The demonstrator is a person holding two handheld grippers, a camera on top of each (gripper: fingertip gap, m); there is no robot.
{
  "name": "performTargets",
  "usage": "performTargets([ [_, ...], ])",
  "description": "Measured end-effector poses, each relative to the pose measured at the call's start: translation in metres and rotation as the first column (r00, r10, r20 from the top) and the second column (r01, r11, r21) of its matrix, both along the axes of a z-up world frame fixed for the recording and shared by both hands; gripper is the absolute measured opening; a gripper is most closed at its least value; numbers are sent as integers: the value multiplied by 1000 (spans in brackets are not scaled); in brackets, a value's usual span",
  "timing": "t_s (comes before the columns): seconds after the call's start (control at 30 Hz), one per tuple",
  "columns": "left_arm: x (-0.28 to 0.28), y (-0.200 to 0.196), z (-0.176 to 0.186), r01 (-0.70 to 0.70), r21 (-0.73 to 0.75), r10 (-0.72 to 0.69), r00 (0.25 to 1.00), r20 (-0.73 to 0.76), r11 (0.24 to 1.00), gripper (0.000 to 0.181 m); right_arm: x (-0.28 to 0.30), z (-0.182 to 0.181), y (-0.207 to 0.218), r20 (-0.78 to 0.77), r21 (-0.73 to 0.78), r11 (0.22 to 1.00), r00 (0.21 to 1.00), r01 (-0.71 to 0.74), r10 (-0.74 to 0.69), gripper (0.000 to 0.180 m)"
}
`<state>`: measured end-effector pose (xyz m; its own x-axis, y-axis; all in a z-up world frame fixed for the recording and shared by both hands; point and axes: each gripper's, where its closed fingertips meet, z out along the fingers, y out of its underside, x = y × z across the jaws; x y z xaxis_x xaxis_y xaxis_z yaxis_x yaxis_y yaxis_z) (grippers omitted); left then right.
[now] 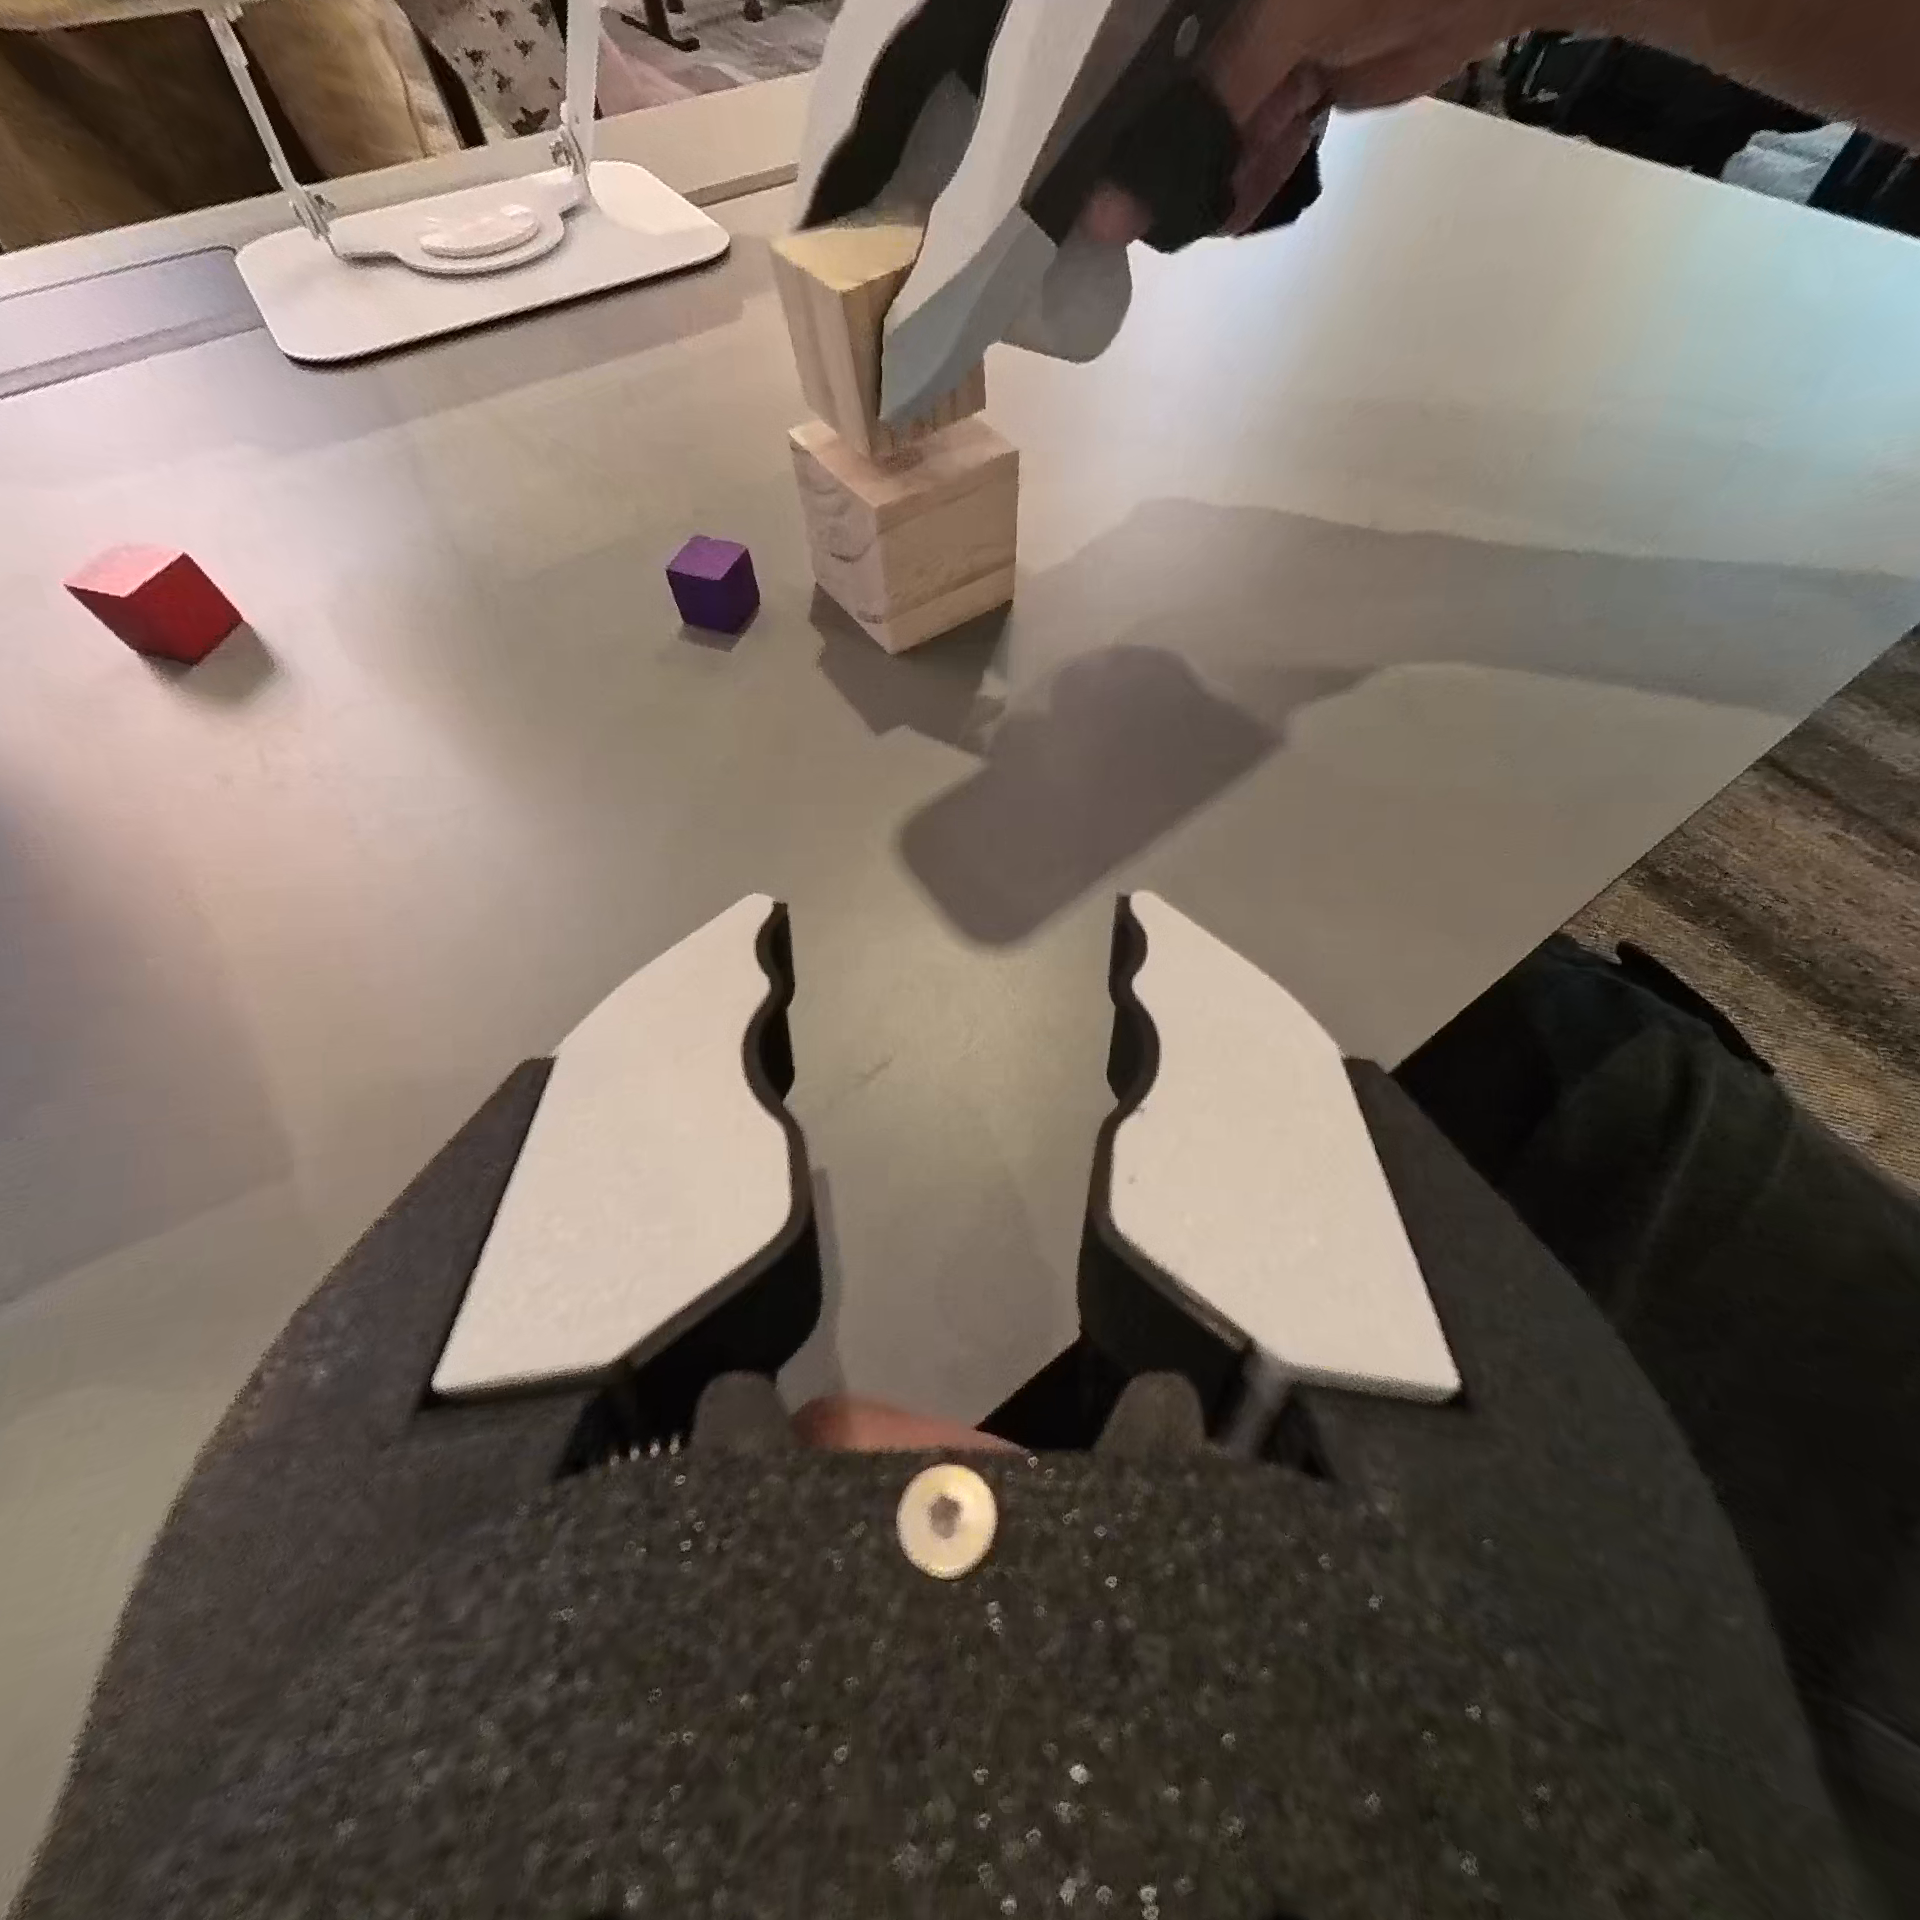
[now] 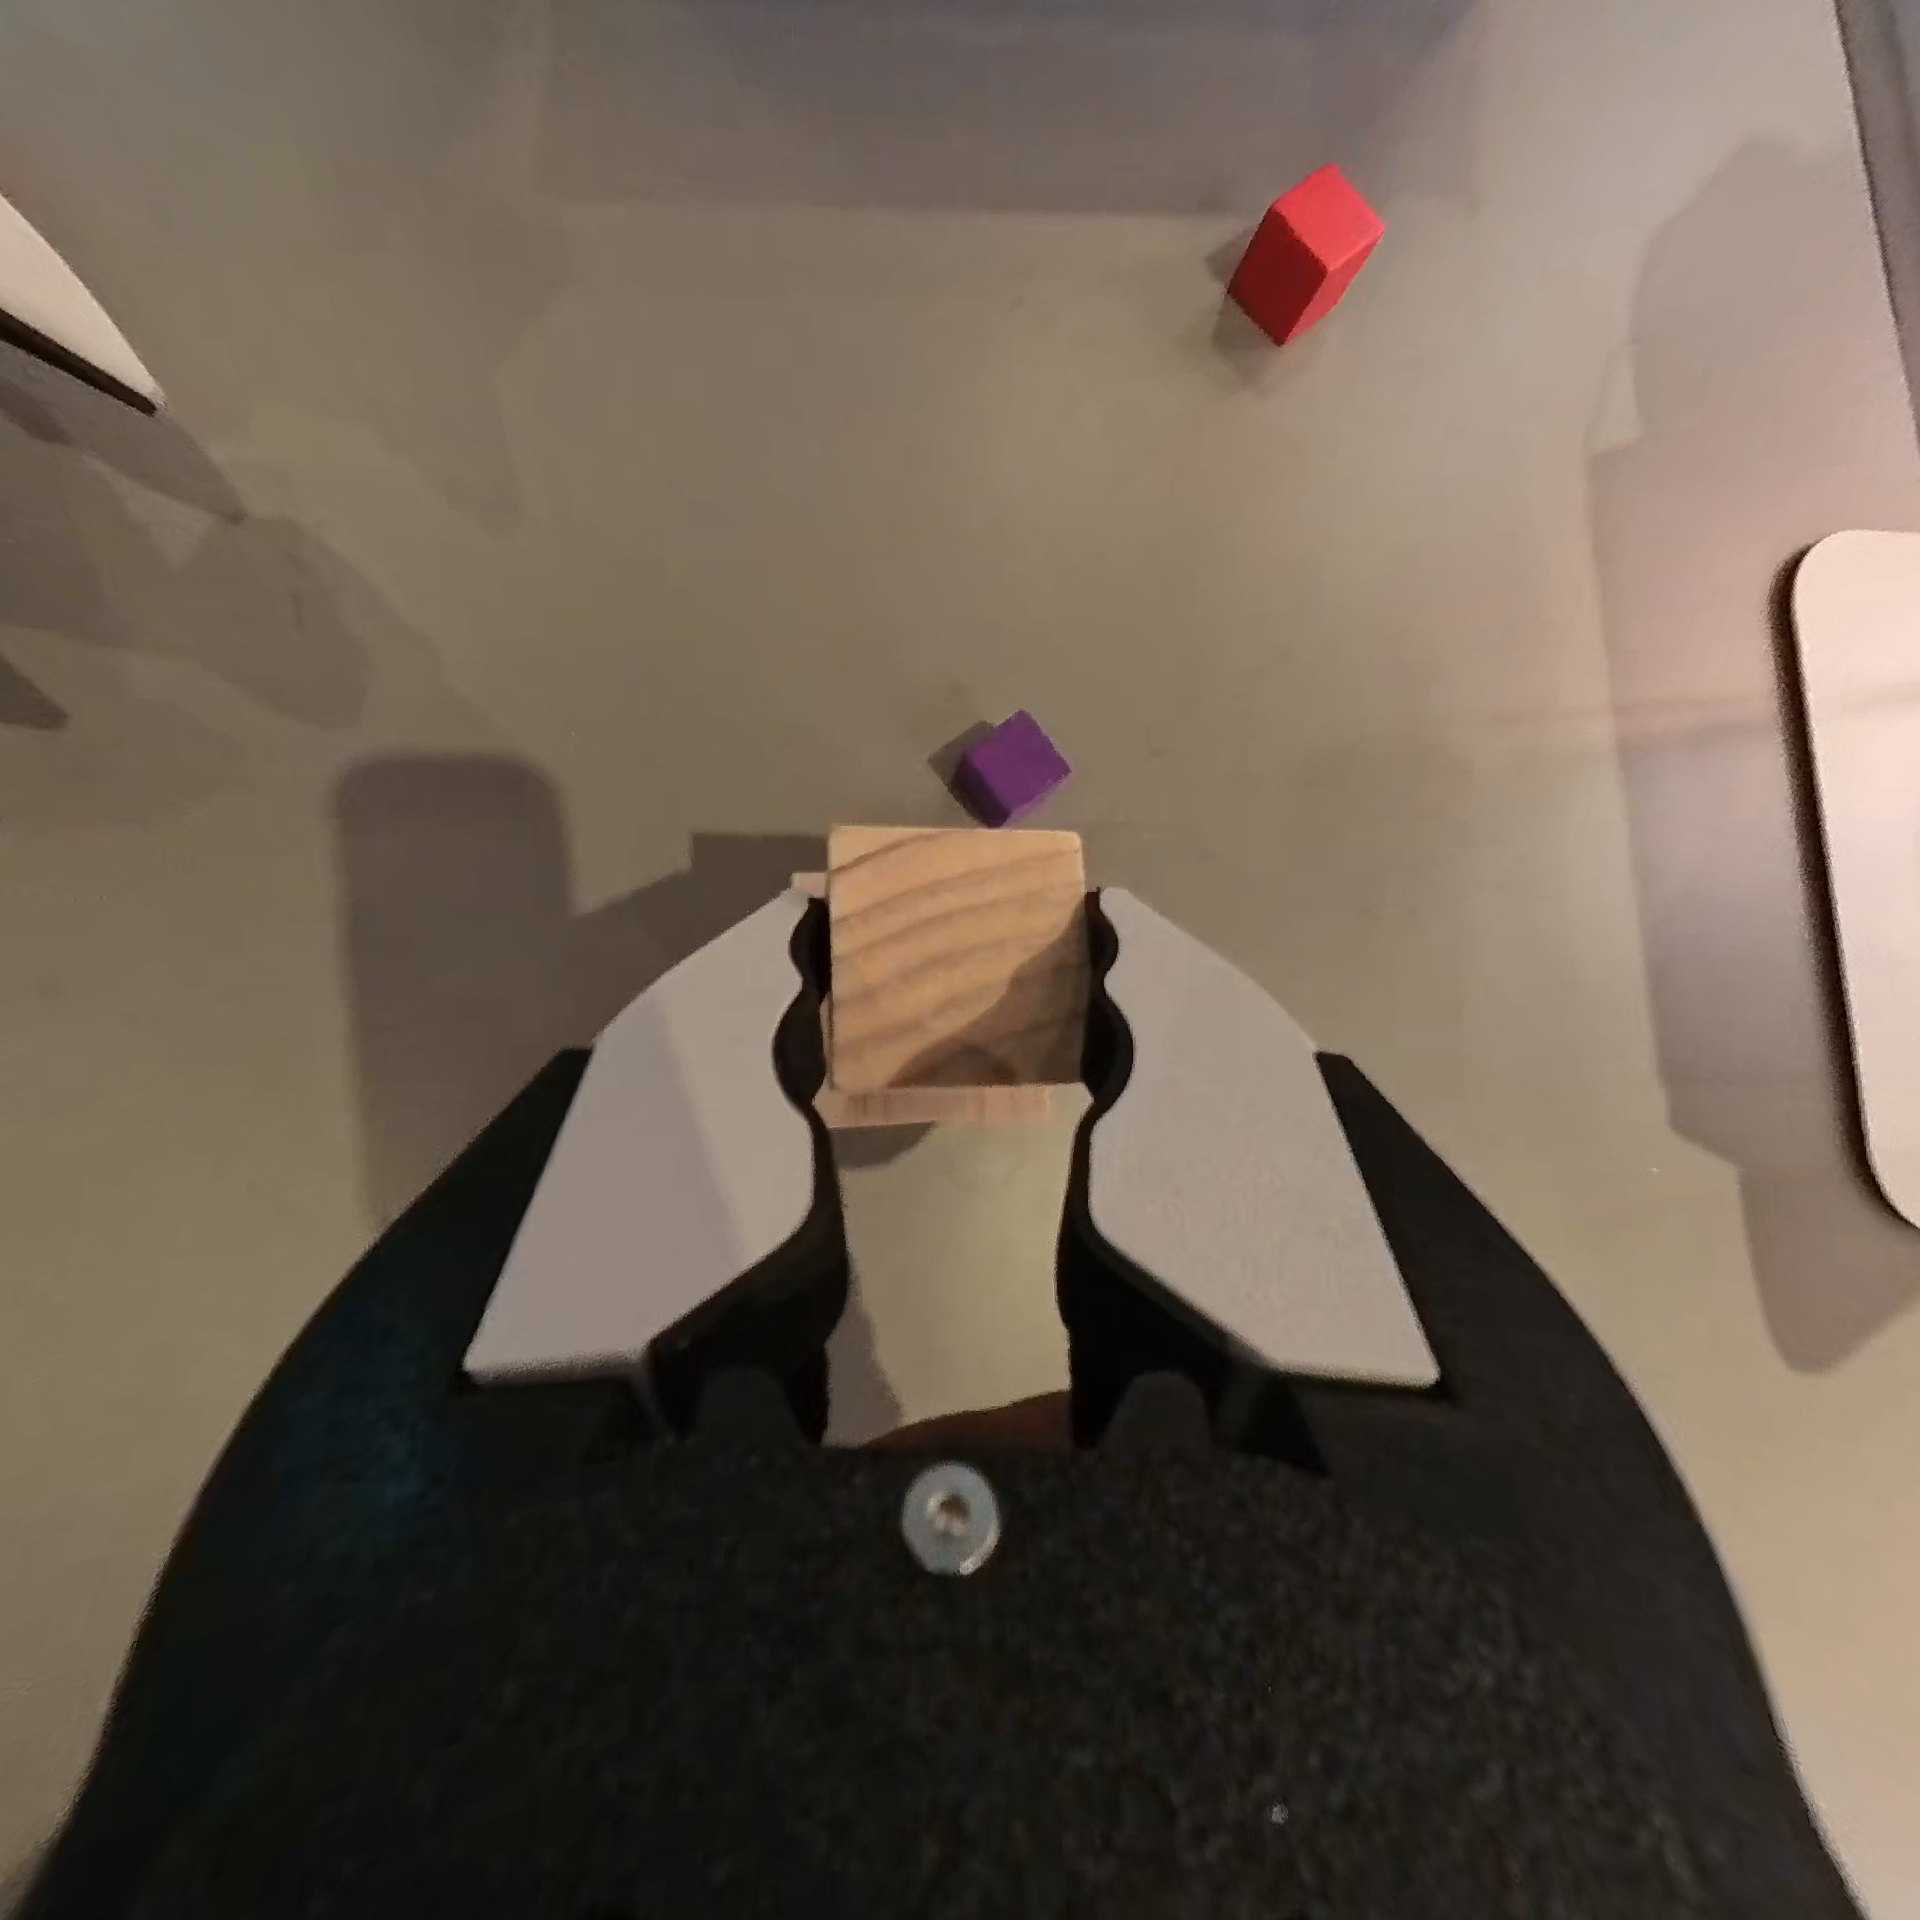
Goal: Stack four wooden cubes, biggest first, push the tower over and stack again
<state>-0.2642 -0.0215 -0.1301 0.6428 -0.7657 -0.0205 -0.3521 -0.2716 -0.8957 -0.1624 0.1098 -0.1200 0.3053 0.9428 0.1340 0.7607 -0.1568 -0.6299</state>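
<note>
Left wrist view: left tongs (image 1: 945, 925) released, nothing between them, over bare tabletop (image 1: 416, 935).
Right tongs (image 2: 956, 904): clenched on the smaller plain wooden cube (image 2: 951, 956), holding it on top of the larger plain cube (image 1: 914, 540).
Purple cube (image 2: 1013, 767): on the tabletop just beyond the right tongs' tips, near the stack.
Red cube (image 2: 1307, 252): well beyond, to the tongs' right.
White stand base (image 1: 488, 260): far side of the tabletop, past the left tongs.
</note>
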Motion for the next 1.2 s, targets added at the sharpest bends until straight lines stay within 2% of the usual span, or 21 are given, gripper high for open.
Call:
performTargets([
  [0.33, 1, -1, -8, 14, -20, -15, 1000, -15, 1000, 59, 4, -8, 0, -15, 8, 1000, 1000, 18, -18, 46],
  [0.6, 4, -3, -6, 19, -14, -19, 1000, -19, 1000, 58, 3, -3, 3, 12, 139, 990, 1000, -17, 16, 46],
  [0.93, 6, -6, -8, 30, -3, -30, 999, -37, 1000, 58, -1, -6, 0, 28, 105, 993, 998, -61, 58, 46],
  [0.97, 6, -6, -8, 30, -6, -30, 999, -37, 1000, 58, 1, -7, 1, 33, 112, 992, 998, -55, 51, 49],
  [1.03, 6, -6, -8, 30, -8, -30, 999, -36, 1000, 59, 3, -8, 3, 30, 119, 992, 999, -43, 40, 68],
  [1.1, 4, -5, -8, 22, -6, -23, 999, -36, 1000, 60, 5, 9, 3, -32, 148, 989, 999, -6, 11, 72],
  [1.2, 0, -3, -7, 14, -13, -14, 1000, -26, 1000, 60, 15, 58, -11, -184, 232, 967, 981, 108, -66, 70],
])
